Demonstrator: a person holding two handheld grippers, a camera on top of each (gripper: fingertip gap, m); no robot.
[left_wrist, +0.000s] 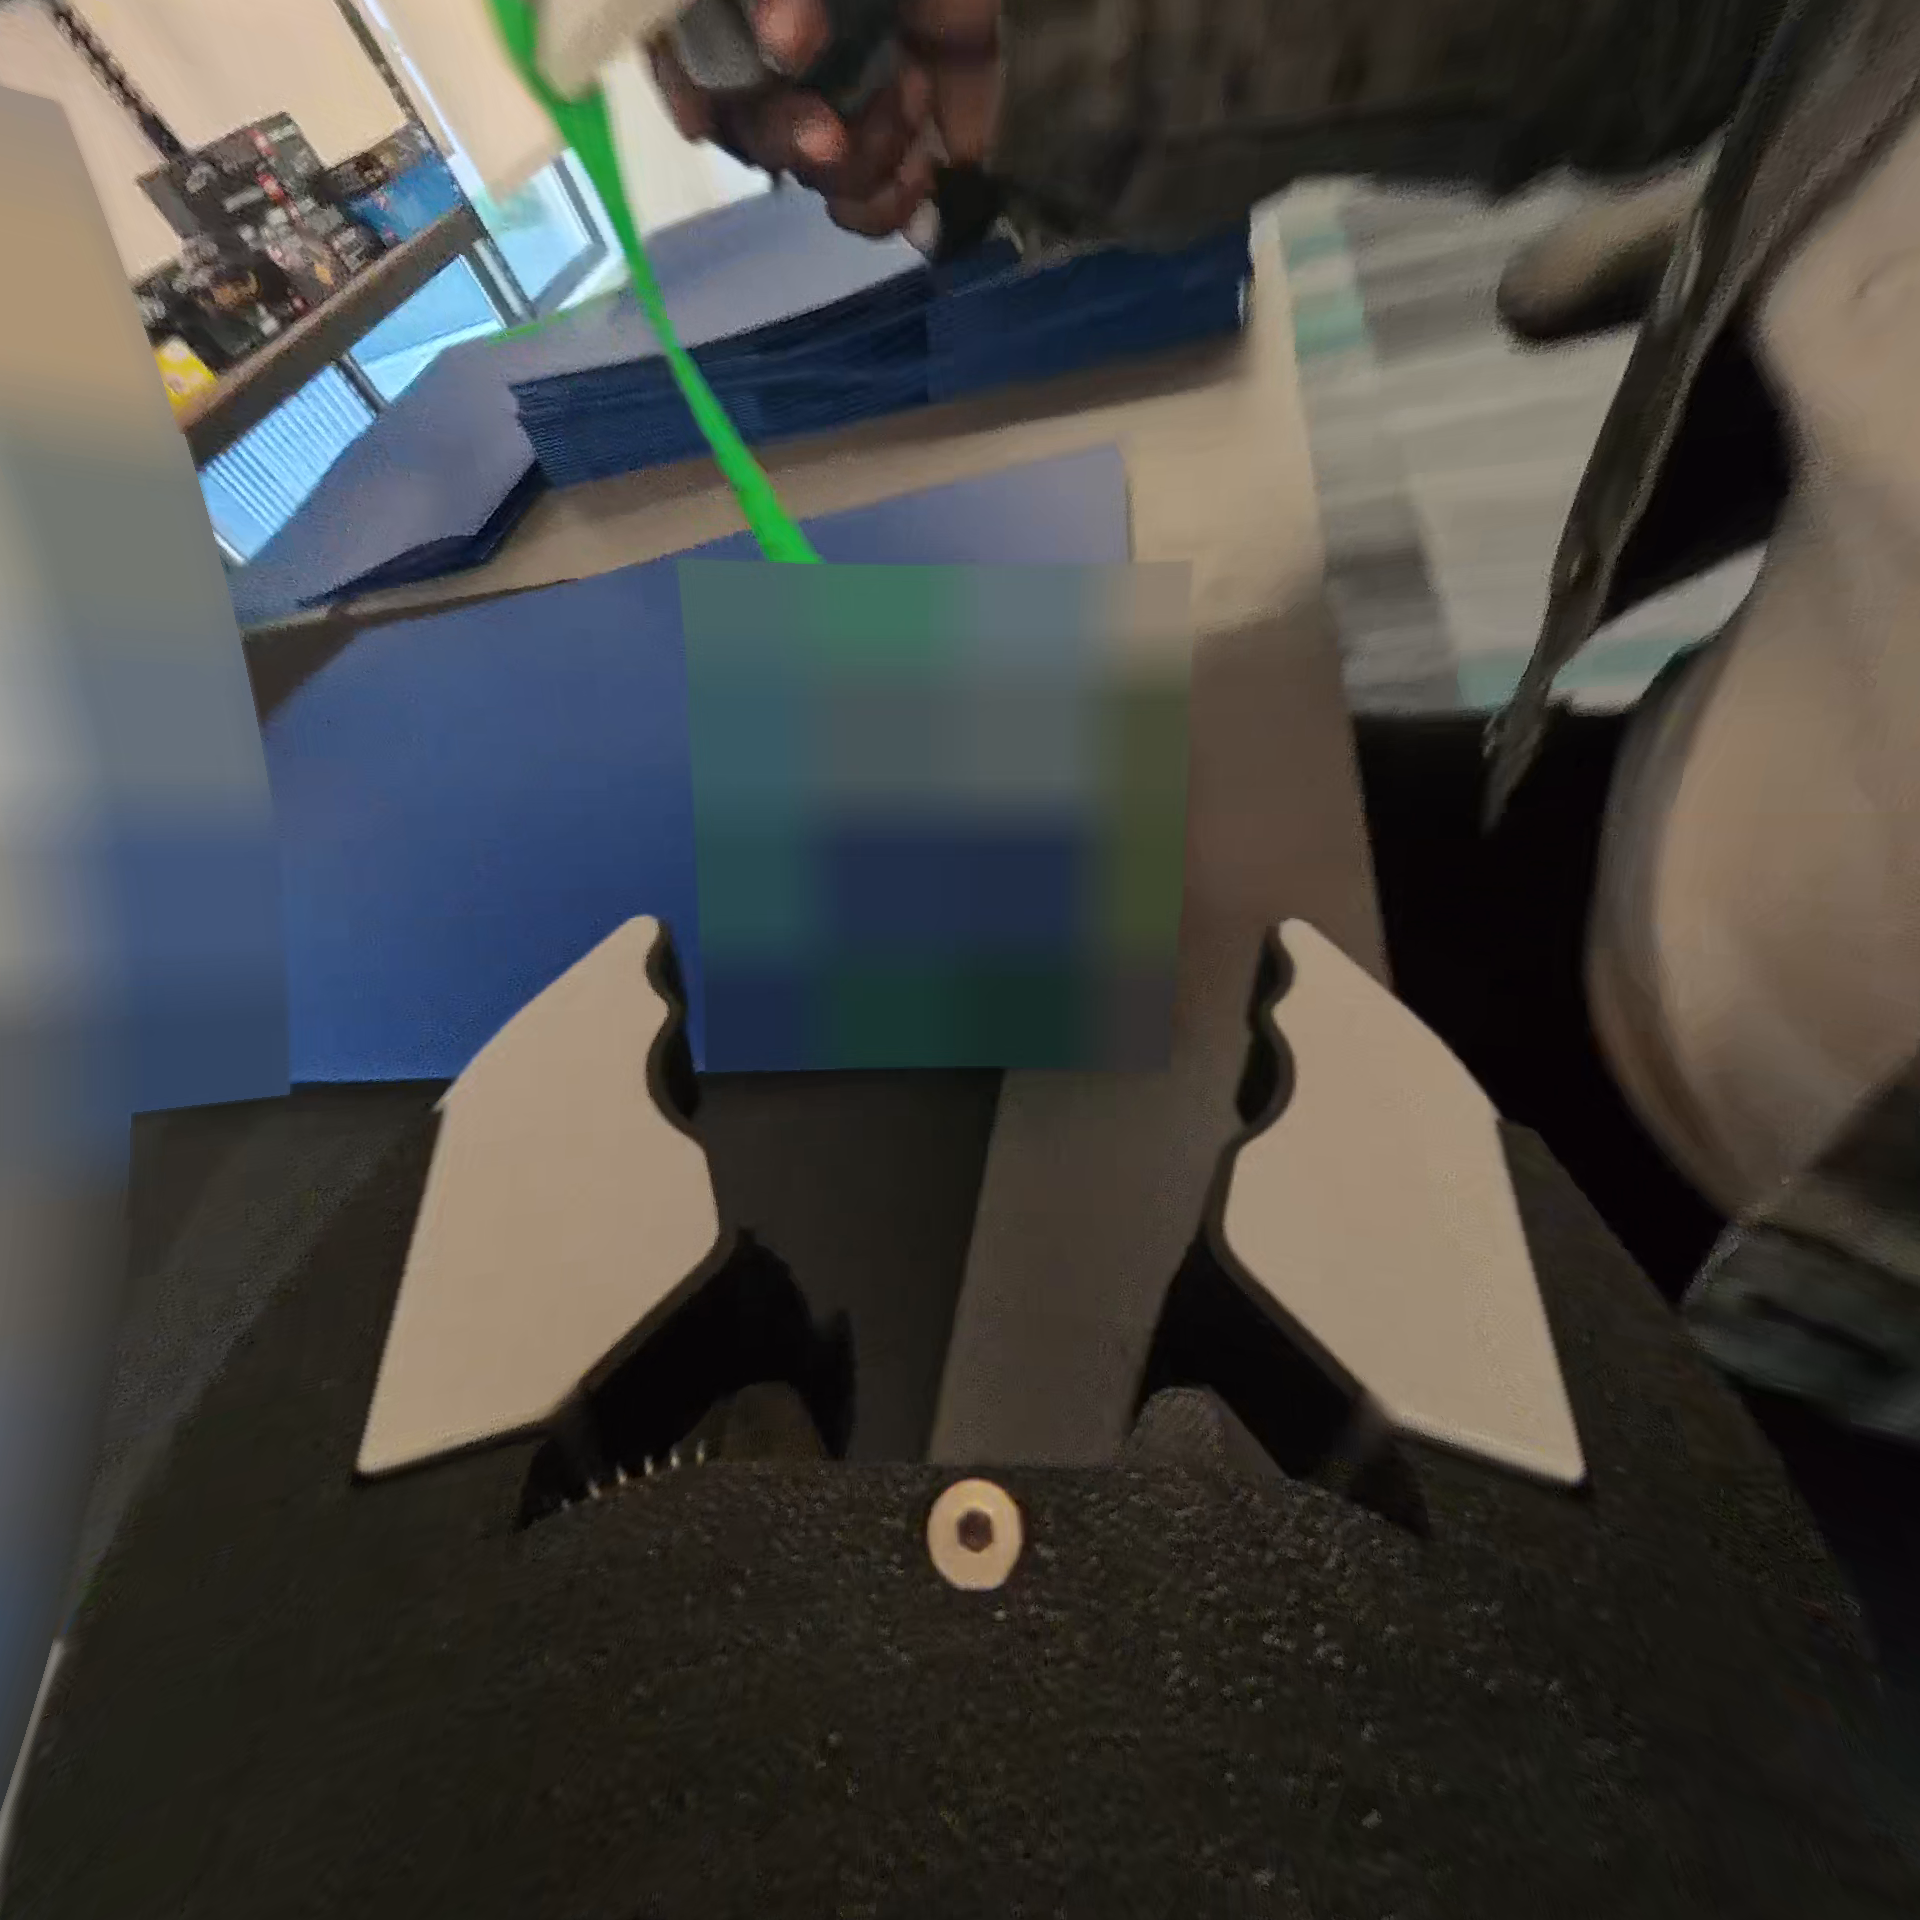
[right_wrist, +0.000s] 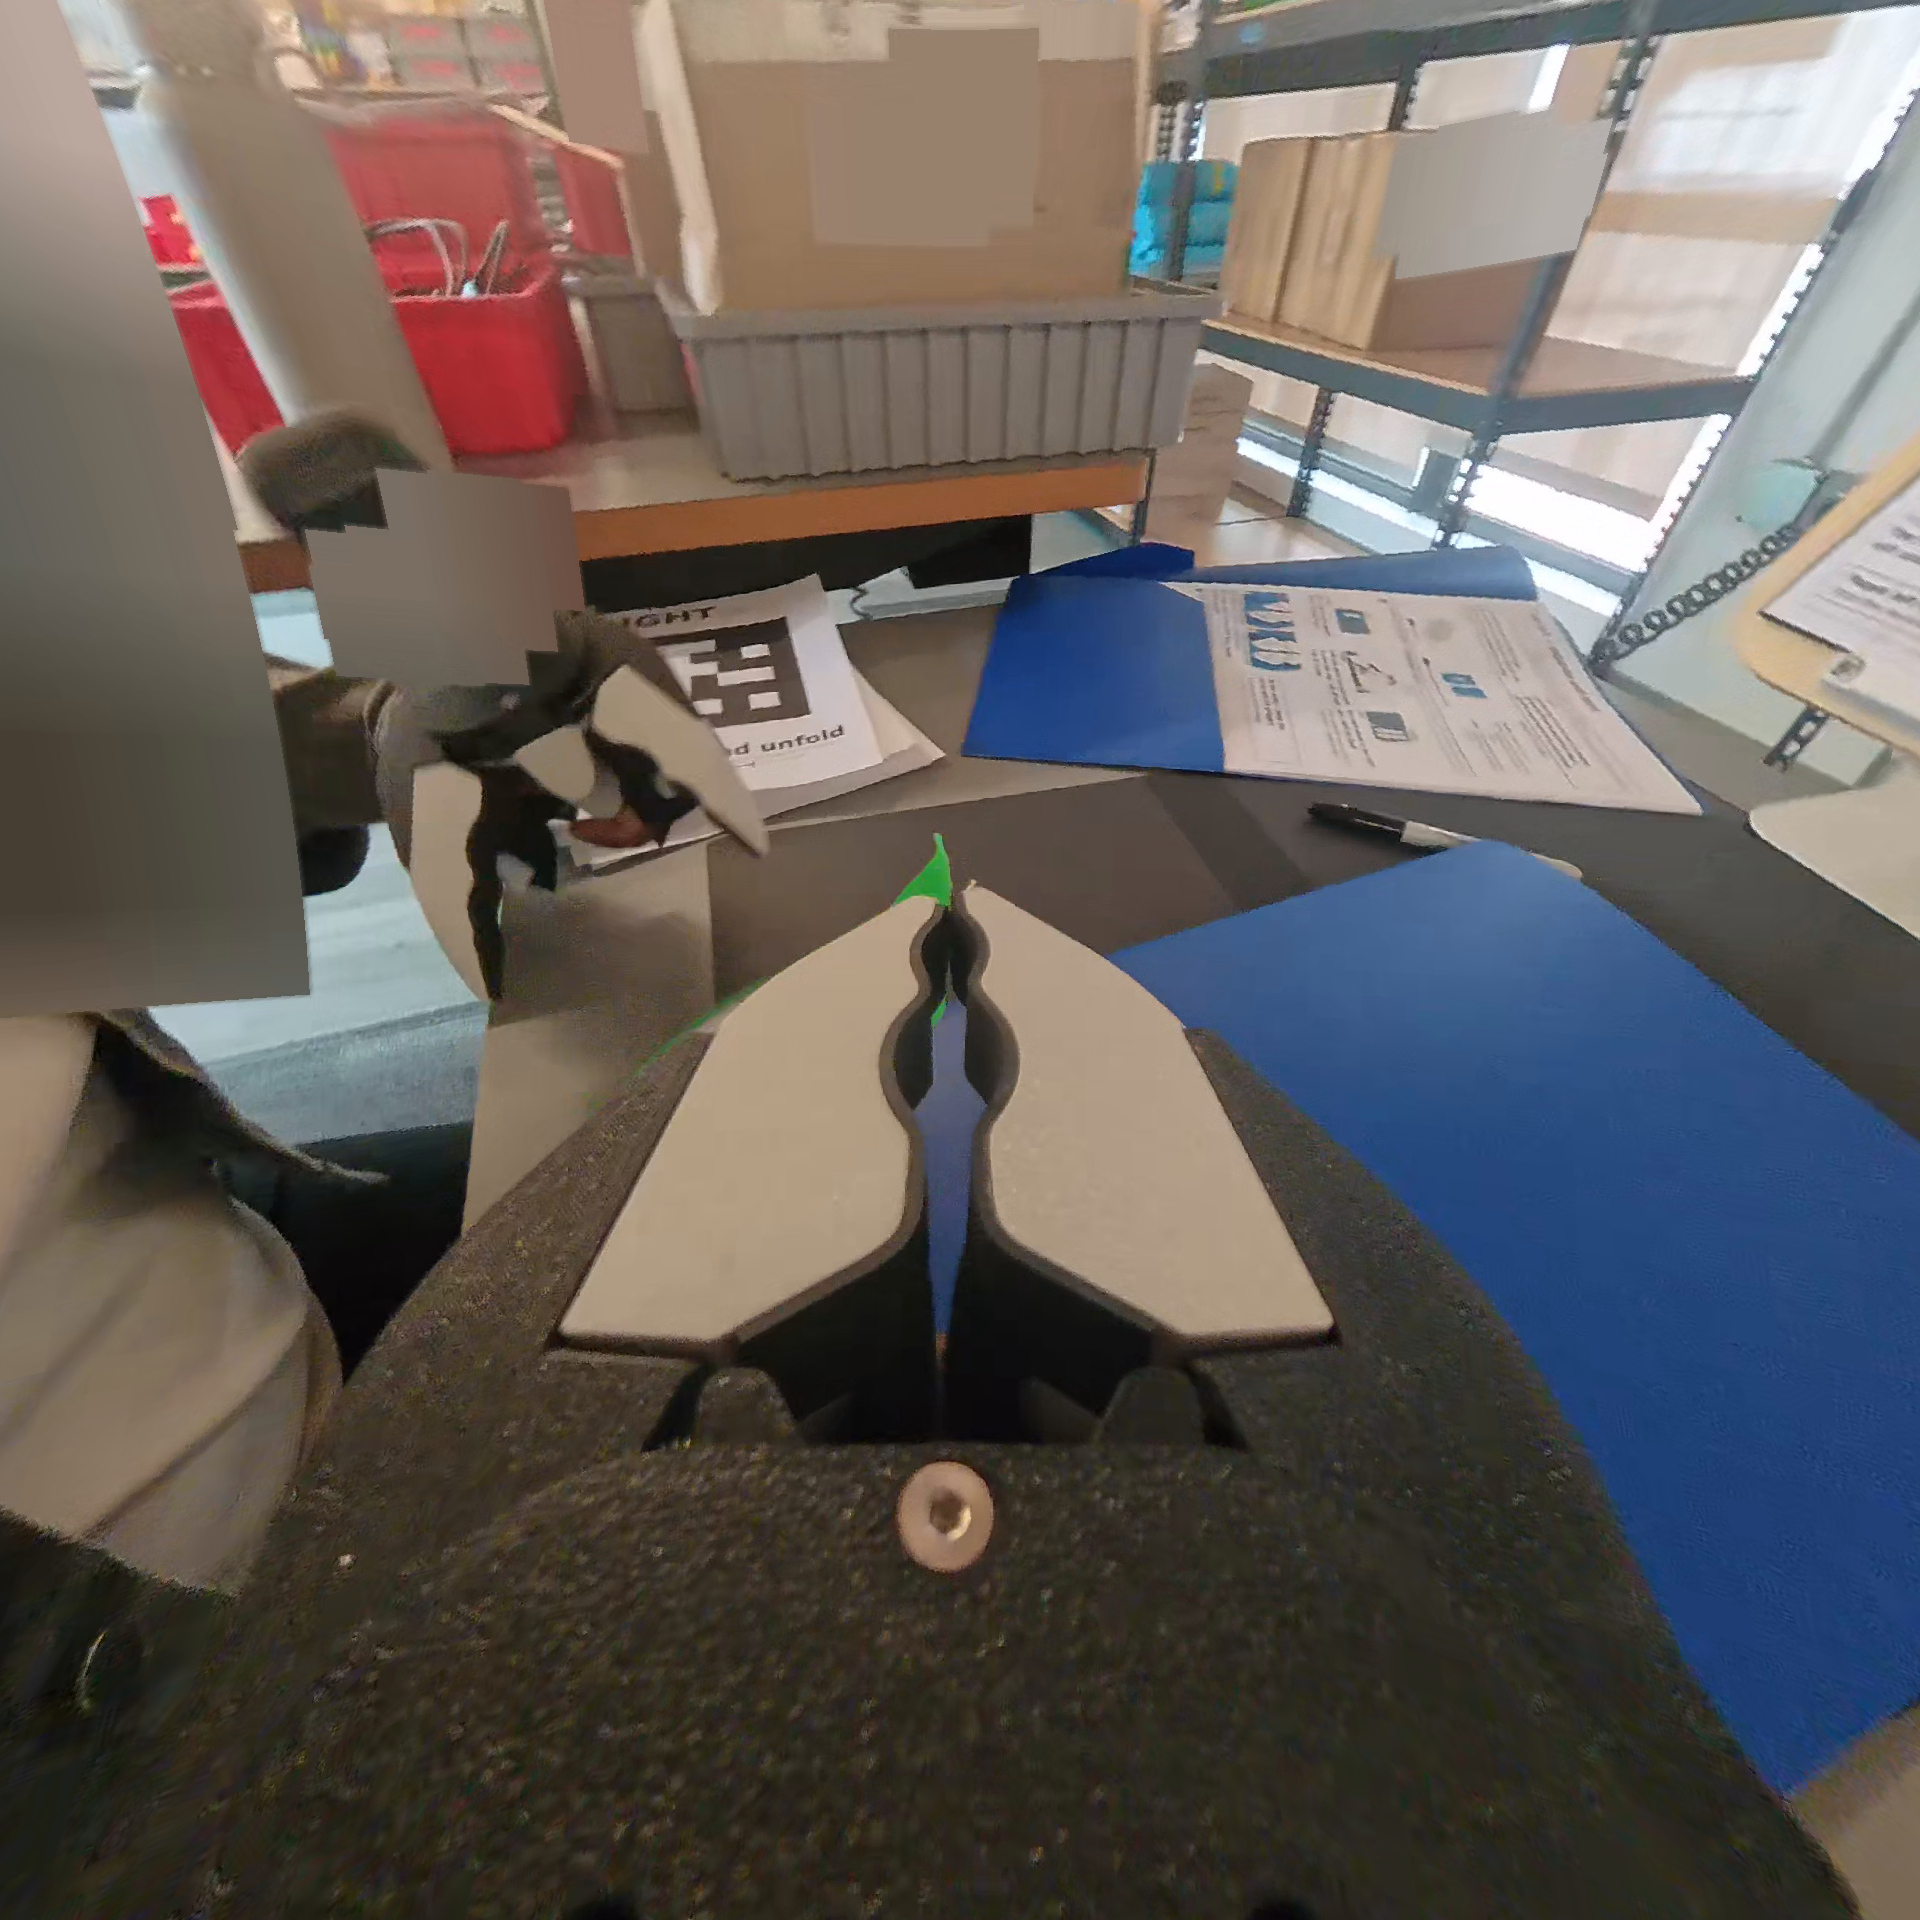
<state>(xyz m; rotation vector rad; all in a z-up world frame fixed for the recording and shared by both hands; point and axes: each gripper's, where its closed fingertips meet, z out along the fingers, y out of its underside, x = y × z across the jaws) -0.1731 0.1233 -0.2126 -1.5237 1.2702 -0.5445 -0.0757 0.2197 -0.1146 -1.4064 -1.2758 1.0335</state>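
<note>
Two hand-held grippers above blue folders on a dark counter (right_wrist: 1039, 831).

Right hand-held gripper (right_wrist: 951, 914) pinches a green strap (right_wrist: 935, 873) over a blue folder (right_wrist: 1507, 1195); left hand-held gripper (left_wrist: 966, 997) gapes wide, empty. The thin strap may slip free.

On the table (right_wrist: 1195, 821), a closed folder (right_wrist: 1558, 1195) lies nearest the right gripper (right_wrist: 951, 904), a marker (right_wrist: 1382, 826) just behind it, an open folder (right_wrist: 1247, 675) (sheet inside) farther back, printed sheets (right_wrist: 790, 686) to its left.
</note>
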